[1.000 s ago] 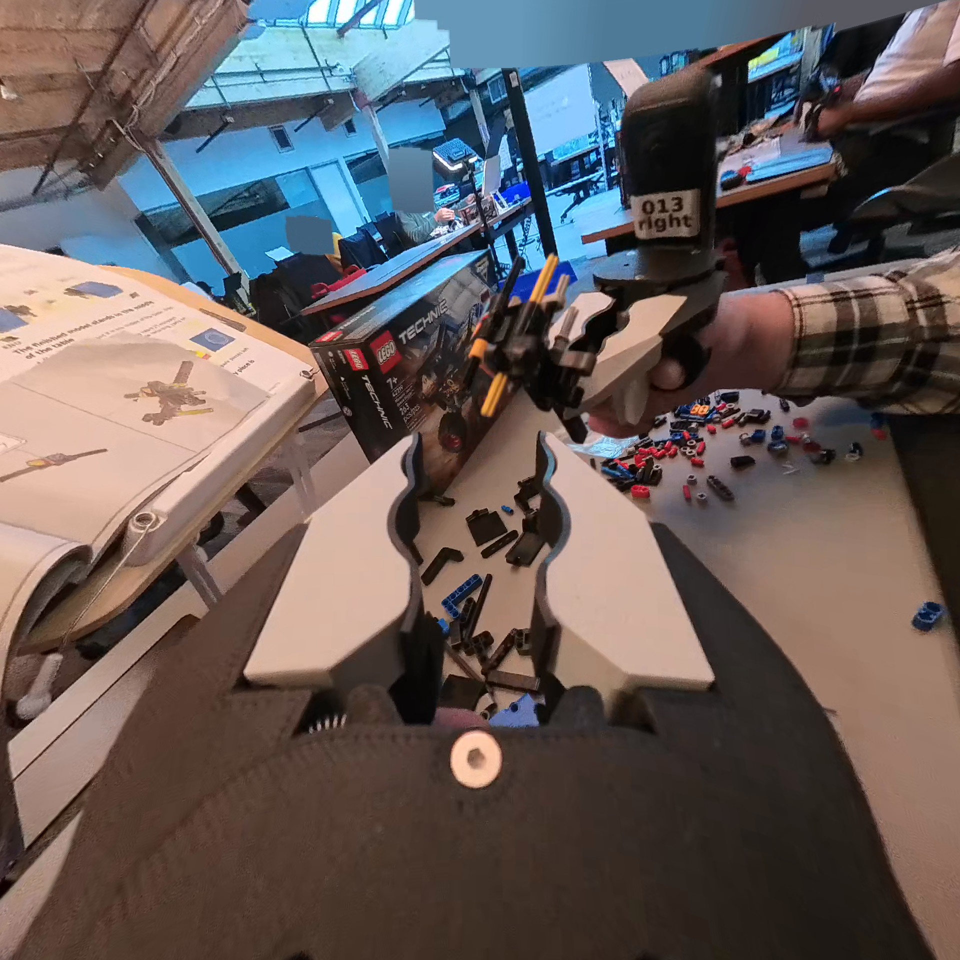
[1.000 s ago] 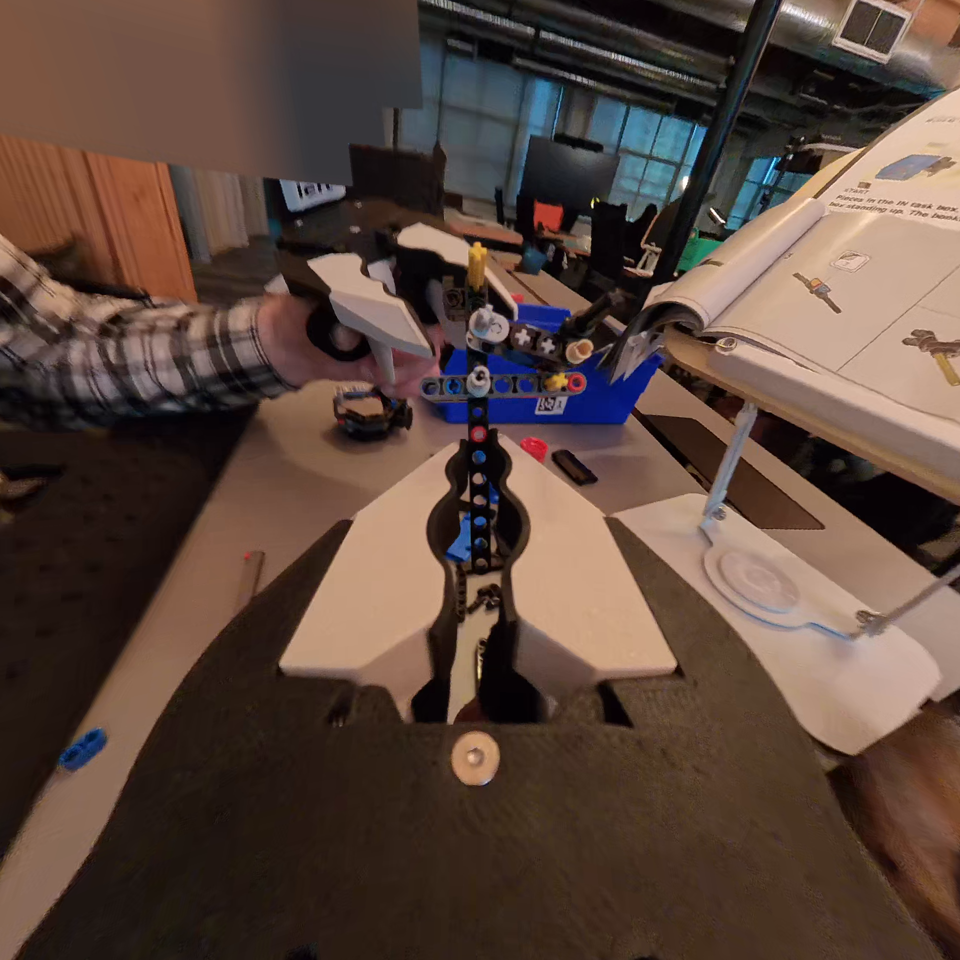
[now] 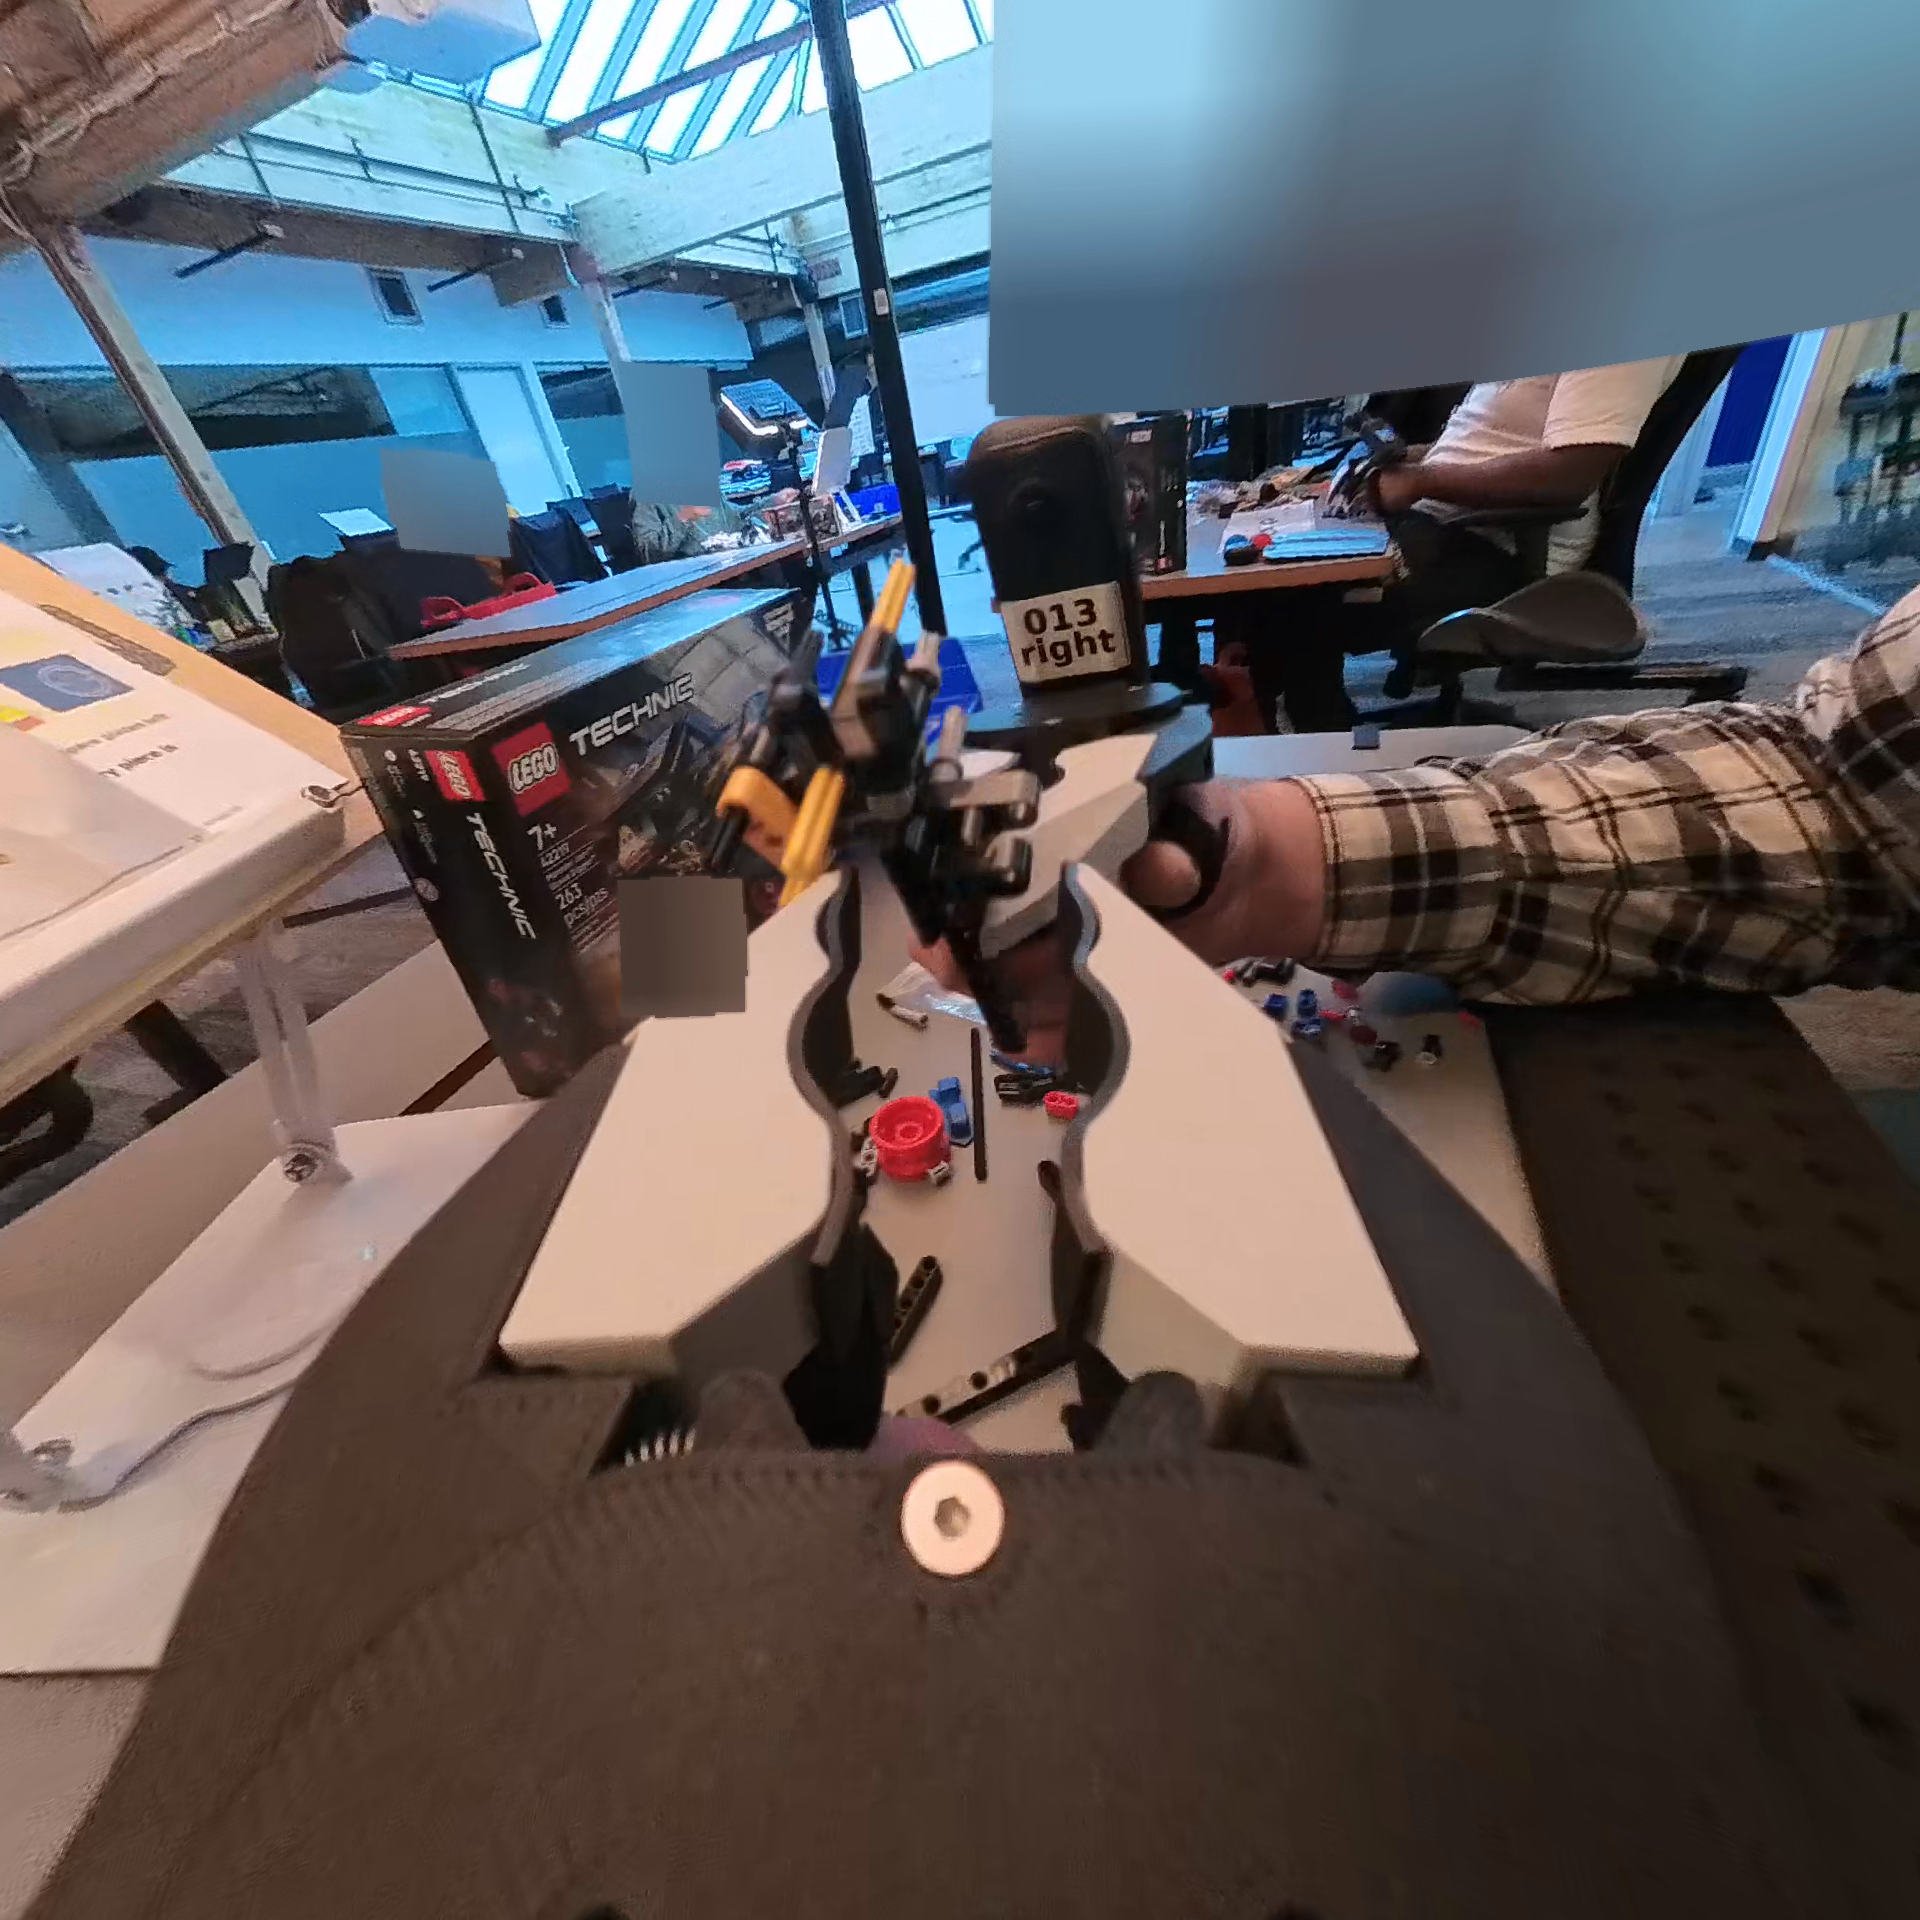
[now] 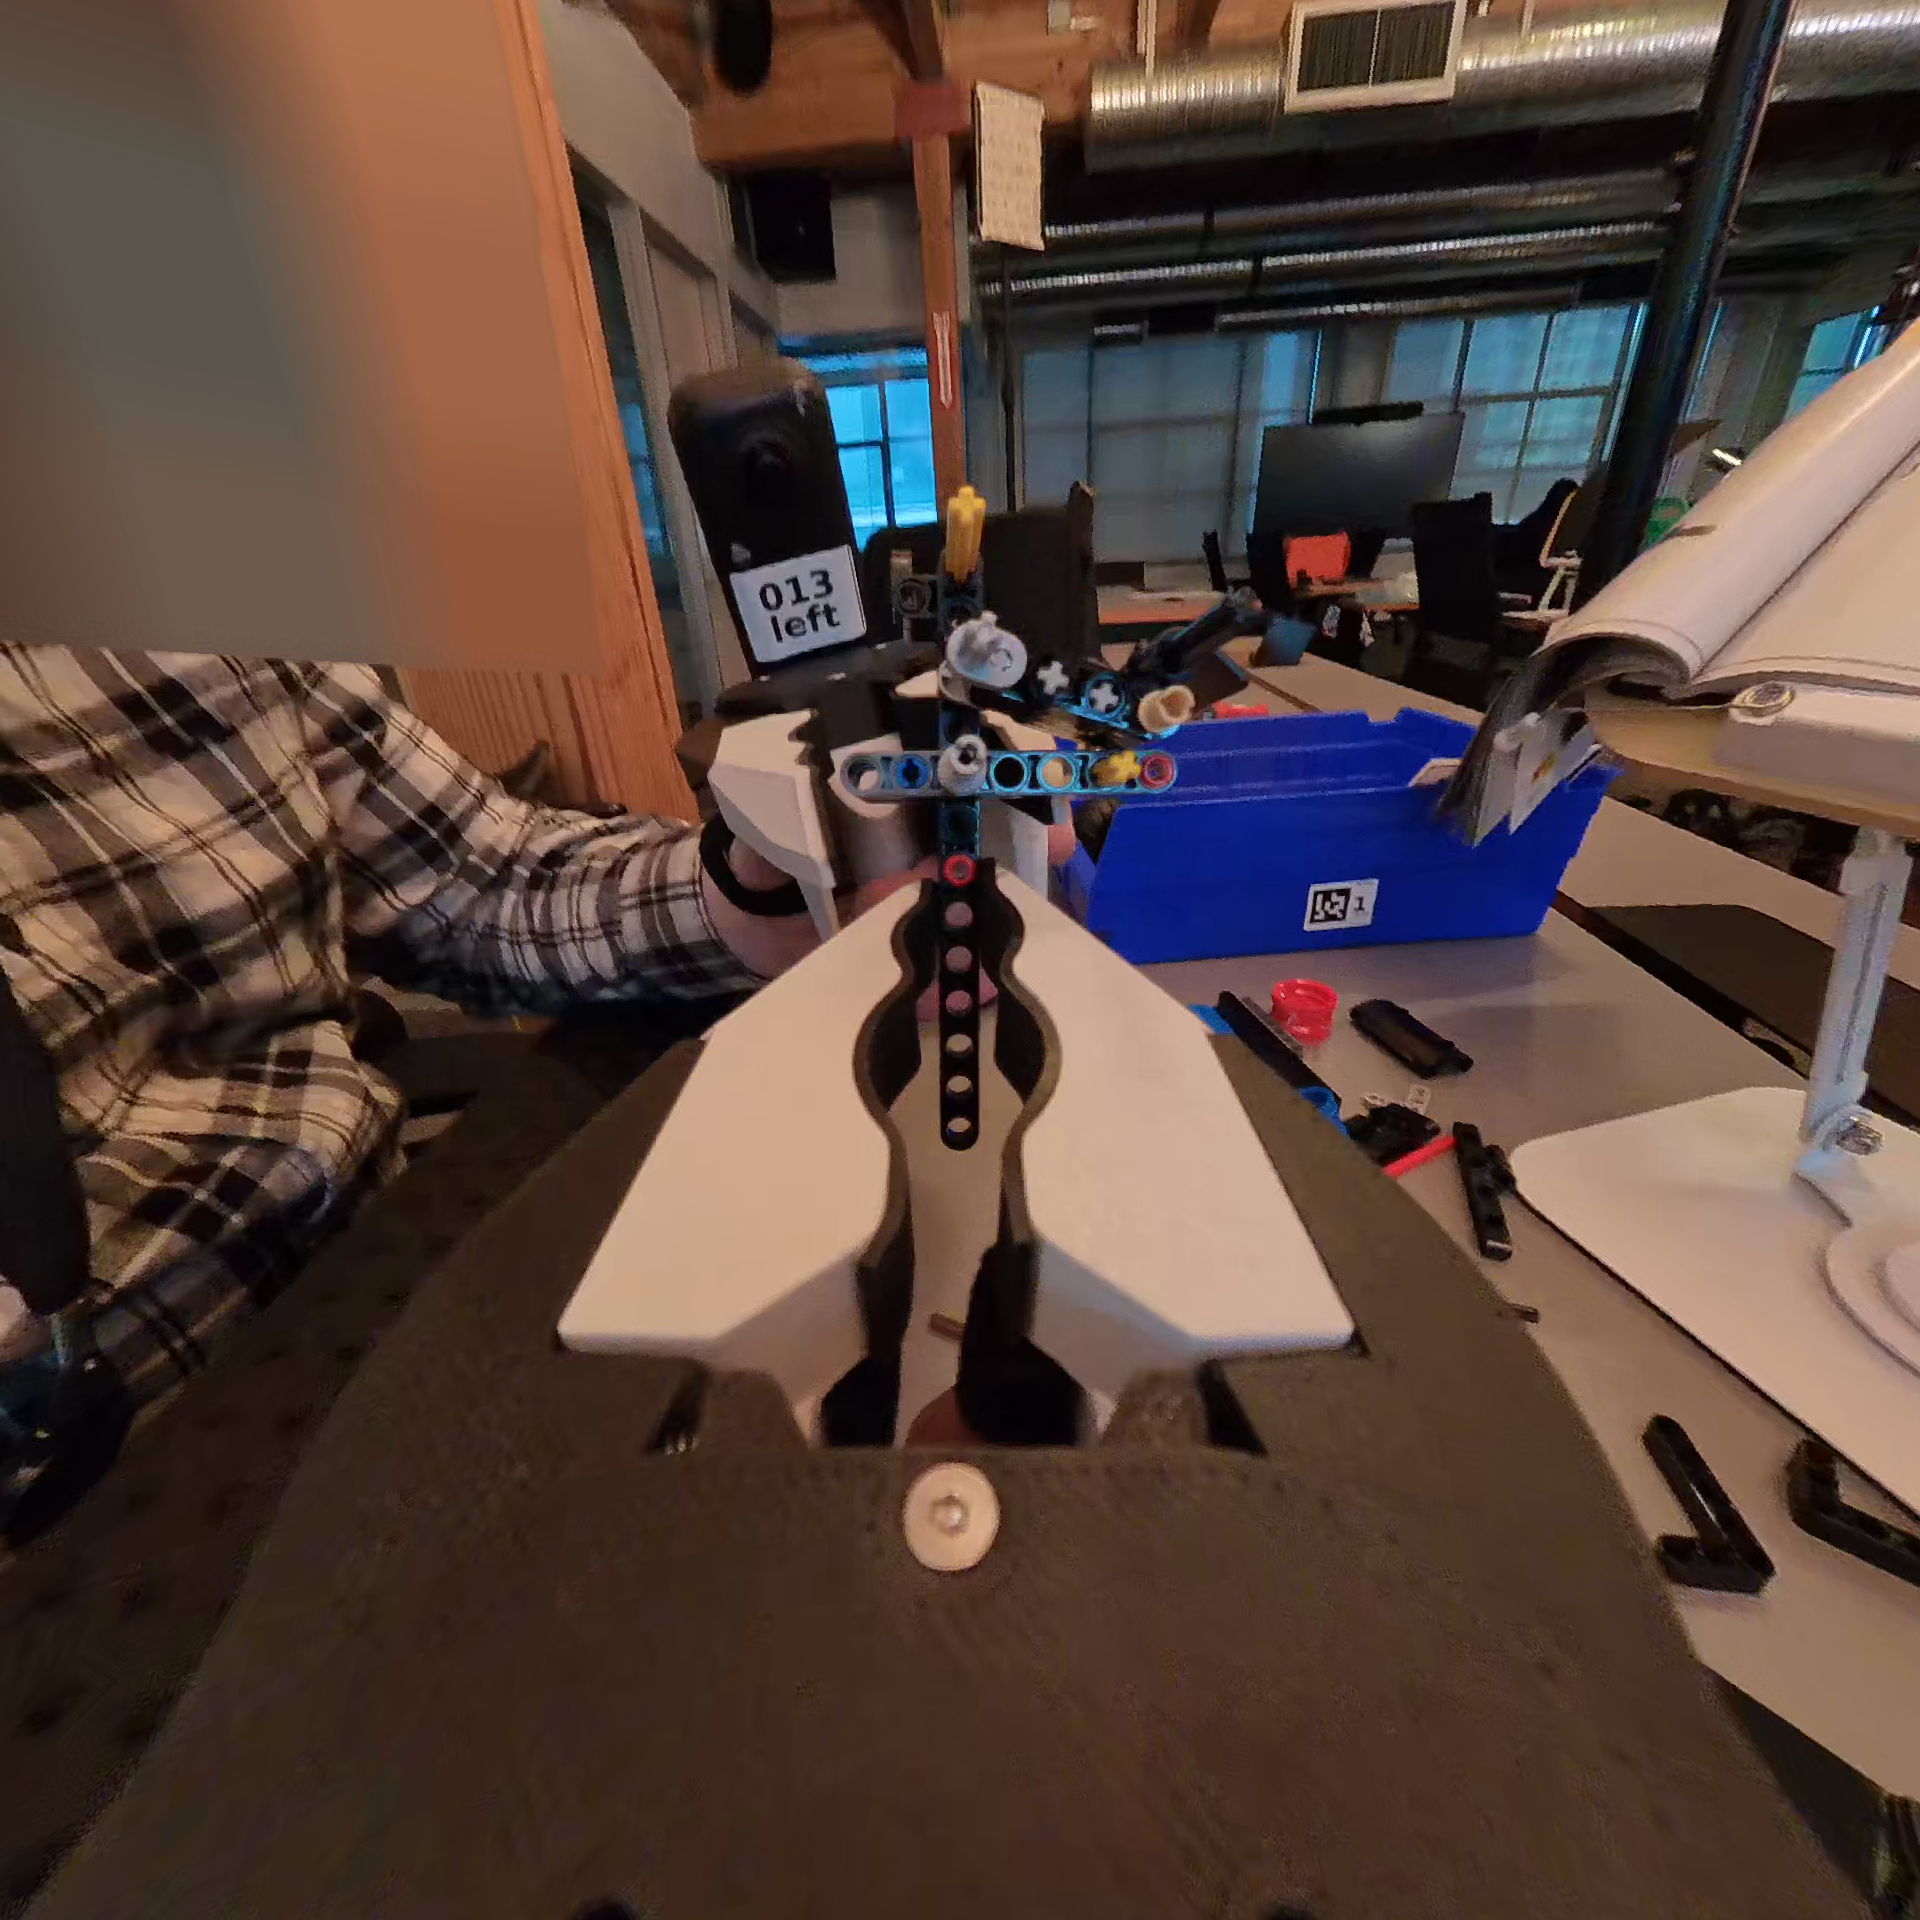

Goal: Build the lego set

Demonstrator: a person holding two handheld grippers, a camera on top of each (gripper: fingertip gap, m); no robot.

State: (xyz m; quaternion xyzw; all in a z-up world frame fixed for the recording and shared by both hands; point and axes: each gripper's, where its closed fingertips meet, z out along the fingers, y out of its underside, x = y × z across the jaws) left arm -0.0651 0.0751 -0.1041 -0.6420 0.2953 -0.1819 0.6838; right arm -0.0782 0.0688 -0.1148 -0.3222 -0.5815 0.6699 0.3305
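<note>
**Half-built Lego model held aloft between two handheld grippers**

Closer together than a second before, the two grippers nearly met, the left one having come up toward the model.

Left wrist view: the left gripper (image 3: 951,914) had its jaws spread apart with nothing between them. Just beyond its fingertips, the right gripper (image 3: 997,831) held the partly built Lego model (image 3: 873,769), a black frame with yellow axles and a yellow connector, up in the air above the grey surface (image 3: 1403,1122). A hand (image 3: 1216,883) in a plaid sleeve (image 3: 1600,842) gripped the right tool's handle. Loose parts lay on the surface seen between the open jaws, among them a red wheel hub (image 3: 907,1136) and a thin black axle (image 3: 978,1101). More small blue, red and black pieces (image 3: 1340,1023) were scattered farther right. The black Lego box (image 3: 540,831) stood upright behind, and an open instruction booklet (image 3: 114,790) sat on a stand at the left.

Right wrist view: the right gripper (image 4: 958,883) had its jaws closed on the model's long black perforated beam (image 4: 958,1039), which ran up between them to a crosswise beam (image 4: 1008,772) studded with pins. The left gripper (image 4: 831,810) was just behind the model. A blue bin (image 4: 1351,831) rested on the surface (image 4: 1558,1018) beyond, with a red ring (image 4: 1302,1006) and black pieces (image 4: 1408,1039) nearby, and the booklet (image 4: 1766,582) was at the right.
</note>
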